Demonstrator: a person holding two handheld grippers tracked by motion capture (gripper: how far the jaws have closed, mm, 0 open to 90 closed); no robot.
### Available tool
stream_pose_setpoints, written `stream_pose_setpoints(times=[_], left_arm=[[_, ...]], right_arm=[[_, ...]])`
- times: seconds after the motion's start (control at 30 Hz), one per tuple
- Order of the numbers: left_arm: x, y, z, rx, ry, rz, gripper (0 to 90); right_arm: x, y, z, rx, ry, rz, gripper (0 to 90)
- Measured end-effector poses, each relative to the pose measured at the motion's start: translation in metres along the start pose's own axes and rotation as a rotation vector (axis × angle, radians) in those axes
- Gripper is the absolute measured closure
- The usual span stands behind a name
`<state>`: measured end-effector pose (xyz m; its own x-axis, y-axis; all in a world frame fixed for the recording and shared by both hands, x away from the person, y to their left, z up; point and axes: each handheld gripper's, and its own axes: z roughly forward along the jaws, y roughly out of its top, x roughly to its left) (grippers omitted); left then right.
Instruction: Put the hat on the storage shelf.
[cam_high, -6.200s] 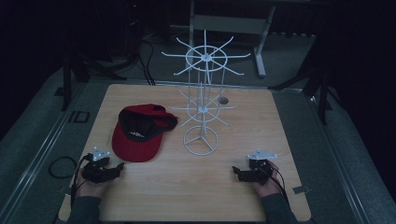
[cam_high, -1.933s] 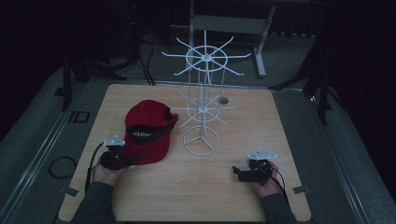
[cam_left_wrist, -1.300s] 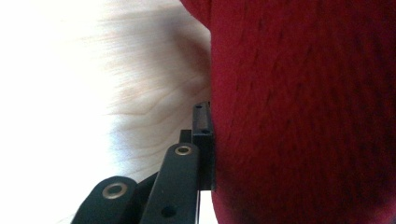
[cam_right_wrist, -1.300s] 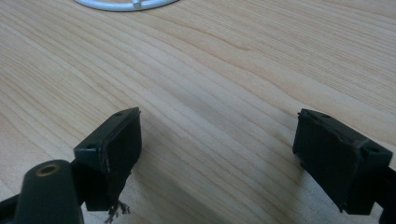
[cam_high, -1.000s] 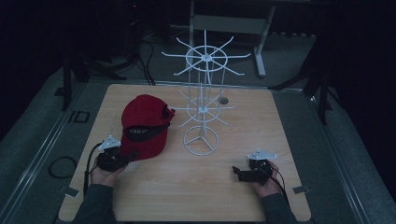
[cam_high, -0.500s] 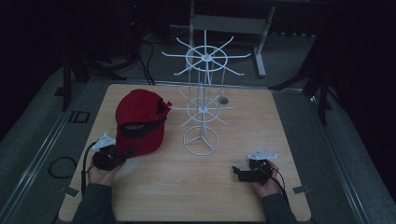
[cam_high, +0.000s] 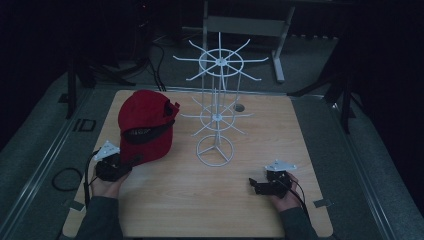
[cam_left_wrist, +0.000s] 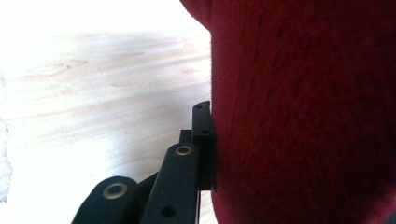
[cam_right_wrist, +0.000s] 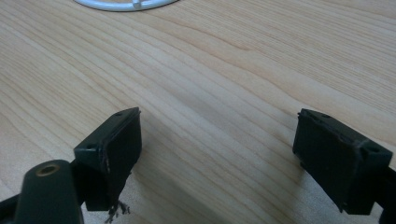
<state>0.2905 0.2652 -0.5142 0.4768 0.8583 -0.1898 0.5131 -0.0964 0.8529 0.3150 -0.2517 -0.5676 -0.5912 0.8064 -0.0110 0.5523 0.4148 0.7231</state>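
The left gripper (cam_high: 131, 161) is seen at the near left of the table (cam_high: 165, 210), with its jaws closed on the brim of a red cap (cam_high: 145, 122); in the left gripper view one black jaw is pressed flat against red fabric (cam_left_wrist: 303, 112), the opposite jaw being hidden behind the cloth. The cap is held tilted up from the table, crown uppermost, at the left of the table and just left of a white wire rack (cam_high: 216, 117) with radiating hooks. Whether the lower edge of the cap touches the wood cannot be told. The cap is judged to be light and mostly soft: the crown is expected to fold and sag under its own weight, while the brim is judged stiffer and better suited to a pinch grip. The woven cloth is not expected to be slippery or fragile. A hold at the brim edge is considered sound, though swinging of the crown should be allowed for when the cap is carried toward the hooks, where the fabric or the rear strap could snag. The right gripper (cam_right_wrist: 217, 154) is rested at the near right of the table, held in the person's hand (cam_high: 285, 192), with its jaws spread wide and nothing between them.
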Motion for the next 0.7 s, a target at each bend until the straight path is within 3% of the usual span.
stream_pose_setpoints(times=[0.7], left_arm=[[-0.005,0.027,-0.016,-0.118,0.031,0.021,84.9]], right_arm=[[0.000,0.000,0.000,0.000,0.000,0.000,15.3]])
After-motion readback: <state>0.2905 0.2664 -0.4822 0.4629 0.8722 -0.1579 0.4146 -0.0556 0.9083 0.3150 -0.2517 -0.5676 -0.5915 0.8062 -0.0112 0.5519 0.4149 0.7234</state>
